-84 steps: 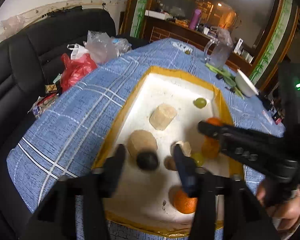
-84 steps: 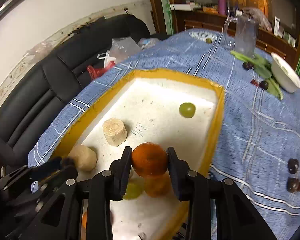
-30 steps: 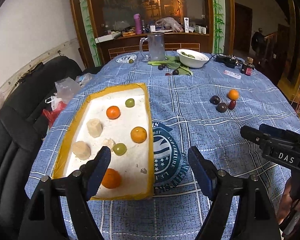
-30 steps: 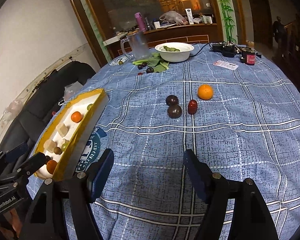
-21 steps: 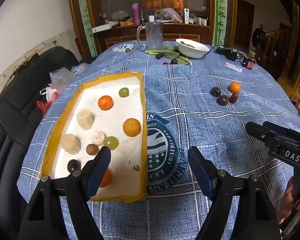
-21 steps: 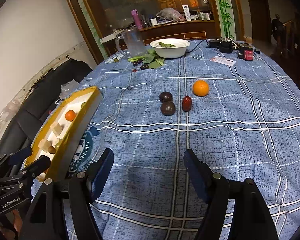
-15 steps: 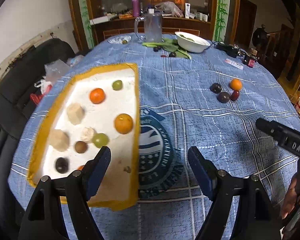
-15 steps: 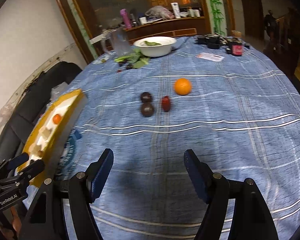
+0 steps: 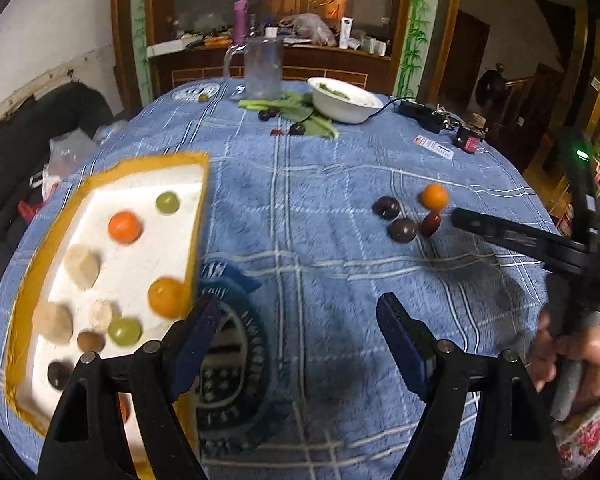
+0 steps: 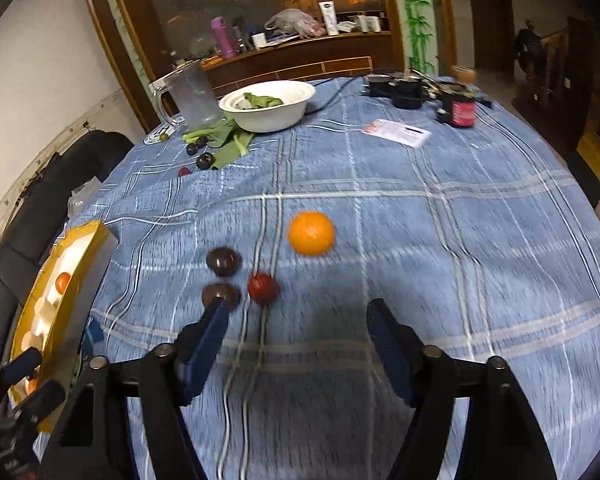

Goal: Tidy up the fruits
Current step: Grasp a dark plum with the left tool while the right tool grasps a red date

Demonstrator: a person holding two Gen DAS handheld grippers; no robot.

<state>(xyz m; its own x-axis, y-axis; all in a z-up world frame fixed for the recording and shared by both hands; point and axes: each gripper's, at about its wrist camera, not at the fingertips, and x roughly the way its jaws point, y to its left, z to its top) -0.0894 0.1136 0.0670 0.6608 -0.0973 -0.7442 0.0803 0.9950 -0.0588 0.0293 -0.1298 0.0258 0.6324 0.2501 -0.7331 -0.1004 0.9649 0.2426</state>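
Observation:
A yellow-rimmed white tray lies on the left of the blue table and holds oranges, green fruits, dark fruits and pale lumps. Loose on the cloth sit an orange, a red fruit and two dark plums. My right gripper hovers just short of that group, jaws closing, with nothing between them. My left gripper stands open over the cloth beside the tray's right wall, empty. The right tool and the hand holding it show at the right of the left wrist view.
At the far side stand a white bowl of greens, a glass jug, leafy greens with more dark fruits, a card, a small dark jar and a cable. A black sofa with bags borders the table's left.
Both grippers swung away from the tray toward the loose fruits. The right gripper came much closer to them and its jaws narrowed. The left gripper drifted right and slightly lower.

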